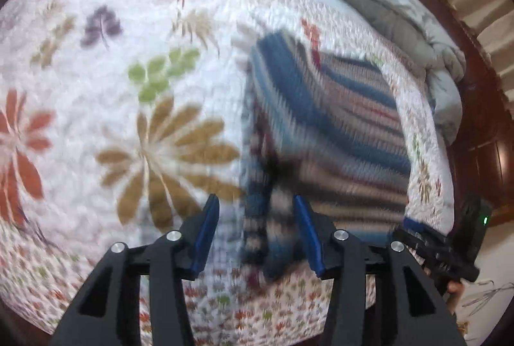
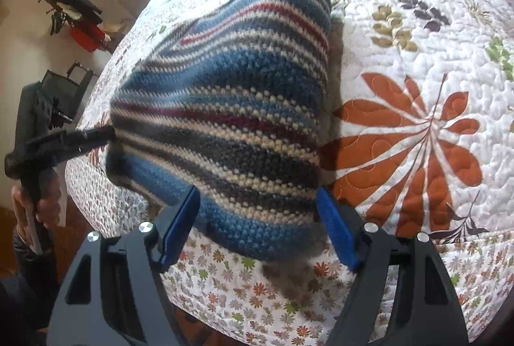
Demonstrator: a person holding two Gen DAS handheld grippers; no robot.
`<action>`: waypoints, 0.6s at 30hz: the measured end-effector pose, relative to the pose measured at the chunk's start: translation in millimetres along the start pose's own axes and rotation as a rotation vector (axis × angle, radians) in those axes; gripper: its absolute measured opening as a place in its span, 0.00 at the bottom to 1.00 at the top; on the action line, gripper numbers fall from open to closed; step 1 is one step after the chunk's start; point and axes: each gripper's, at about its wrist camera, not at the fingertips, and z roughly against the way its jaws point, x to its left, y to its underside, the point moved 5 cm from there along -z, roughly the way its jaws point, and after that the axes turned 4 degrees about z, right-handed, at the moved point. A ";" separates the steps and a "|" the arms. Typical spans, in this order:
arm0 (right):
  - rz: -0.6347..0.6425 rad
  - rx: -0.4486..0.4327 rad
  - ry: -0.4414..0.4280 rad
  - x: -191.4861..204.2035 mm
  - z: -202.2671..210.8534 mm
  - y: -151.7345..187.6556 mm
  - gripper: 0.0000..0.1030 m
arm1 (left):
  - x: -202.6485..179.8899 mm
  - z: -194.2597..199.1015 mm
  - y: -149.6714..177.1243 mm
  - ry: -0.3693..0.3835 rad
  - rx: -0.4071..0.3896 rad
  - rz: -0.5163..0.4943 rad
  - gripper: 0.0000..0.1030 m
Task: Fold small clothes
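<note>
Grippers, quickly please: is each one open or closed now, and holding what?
Left gripper: open, jaws on either side of the striped knit garment's edge, not clamped.
Right gripper: open, holding nothing.

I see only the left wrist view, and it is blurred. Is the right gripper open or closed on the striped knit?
Observer: Open. In the right wrist view the right gripper has its fingers wide apart, with the near edge of the striped knit between them.
Operator: Where is my left gripper on the cloth?
Observer: The tip of the left gripper reaches the knit at its left edge.
Operator: What lies to the right of the knit?
Observer: A big orange flower printed on the quilt.
</note>
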 end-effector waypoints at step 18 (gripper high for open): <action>0.030 0.005 0.062 -1.7 -9.2 -9.6 0.73 | -24.5 -92.9 -68.6 -0.179 0.066 -0.046 0.64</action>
